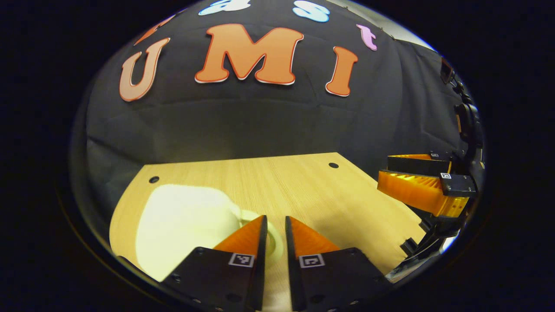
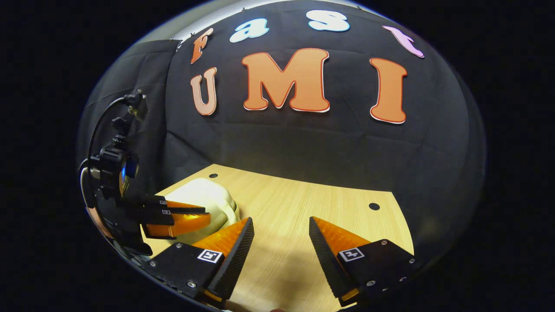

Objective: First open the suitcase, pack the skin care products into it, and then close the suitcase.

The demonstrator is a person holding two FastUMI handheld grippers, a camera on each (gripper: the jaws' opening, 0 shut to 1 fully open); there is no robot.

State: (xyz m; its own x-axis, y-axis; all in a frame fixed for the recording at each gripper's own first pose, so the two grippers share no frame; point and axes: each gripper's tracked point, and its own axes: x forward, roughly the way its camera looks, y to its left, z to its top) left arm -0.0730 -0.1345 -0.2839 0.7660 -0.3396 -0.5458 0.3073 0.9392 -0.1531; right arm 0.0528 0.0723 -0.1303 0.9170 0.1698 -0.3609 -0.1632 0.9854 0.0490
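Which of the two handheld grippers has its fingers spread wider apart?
The right gripper: bare light wooden table shows broadly between its fingers, while the left gripper, by the cream rounded suitcase, has only a narrow slit.

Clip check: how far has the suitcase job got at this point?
Nothing looks done: the white suitcase looks closed on the table. In hand: the left claw, fingers nearly together, is at its handle; whether it grips is unclear. The right claw hangs open over bare wood. Left: opening, packing the skin care products, closing.
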